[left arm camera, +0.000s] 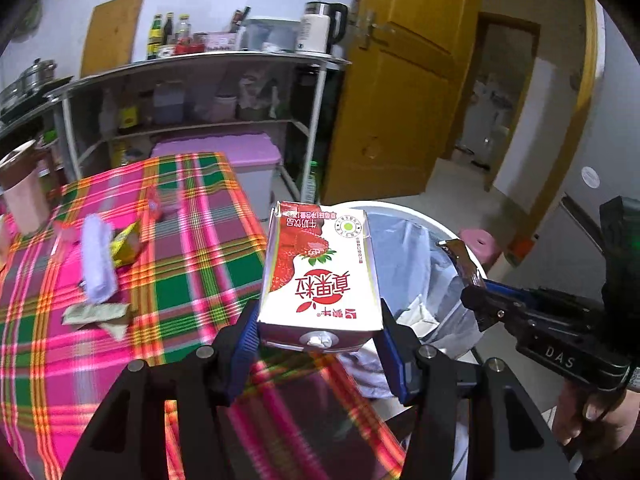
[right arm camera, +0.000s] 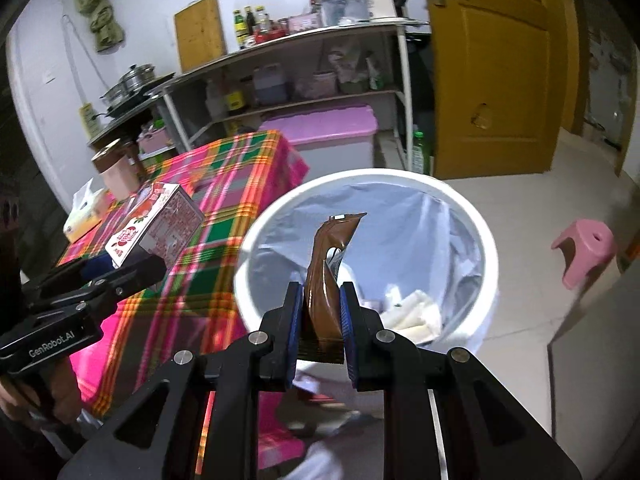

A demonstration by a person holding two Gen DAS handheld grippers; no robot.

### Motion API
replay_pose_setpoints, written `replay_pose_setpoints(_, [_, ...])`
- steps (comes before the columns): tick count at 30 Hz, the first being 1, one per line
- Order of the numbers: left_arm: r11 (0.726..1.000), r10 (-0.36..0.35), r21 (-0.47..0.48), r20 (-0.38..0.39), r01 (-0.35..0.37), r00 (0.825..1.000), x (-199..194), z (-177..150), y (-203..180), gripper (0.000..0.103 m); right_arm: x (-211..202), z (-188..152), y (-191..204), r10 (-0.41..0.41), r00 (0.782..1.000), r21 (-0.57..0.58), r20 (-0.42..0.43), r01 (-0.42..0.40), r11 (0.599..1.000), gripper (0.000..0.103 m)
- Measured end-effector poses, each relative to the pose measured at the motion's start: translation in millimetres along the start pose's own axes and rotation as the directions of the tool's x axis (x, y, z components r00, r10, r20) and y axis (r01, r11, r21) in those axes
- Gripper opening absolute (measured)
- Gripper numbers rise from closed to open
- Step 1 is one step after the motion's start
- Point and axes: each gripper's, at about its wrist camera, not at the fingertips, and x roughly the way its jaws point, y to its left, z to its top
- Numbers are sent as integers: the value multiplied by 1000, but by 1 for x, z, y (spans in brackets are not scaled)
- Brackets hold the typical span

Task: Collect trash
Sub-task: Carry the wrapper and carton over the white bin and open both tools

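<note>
Left gripper [left arm camera: 320,336] fingers clamp strawberry milk carton [left arm camera: 320,268]; right gripper [right arm camera: 322,320] fingers pinch brown wrapper [right arm camera: 326,276], both carried toward lined bin [right arm camera: 486,240] beside table [left arm camera: 180,280] for dumping.

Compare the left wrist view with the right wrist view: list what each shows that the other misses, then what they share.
Only the left wrist view shows the litter left on the table: a white crumpled paper, a yellow wrapper and flattened scraps.

Only the right wrist view shows the tissue box on the table and white trash at the bottom of the bin.

Both show the left gripper shut on the strawberry milk carton, the right gripper shut on the brown wrapper, the white lined bin, the plaid tablecloth and the pink stool.
</note>
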Motion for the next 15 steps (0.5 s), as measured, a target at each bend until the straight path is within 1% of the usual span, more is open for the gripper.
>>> replay_pose_setpoints(7, [998,-44,37,-31,45,999,31,10,-19,55,6,1,-25,-35,999,39,-17,36,999,20])
replay_pose_setpoints(15, [994,-82,67,-78,87,994,61,15,-33,55,21,4,-39,-56,997,58,-50,59,997,20])
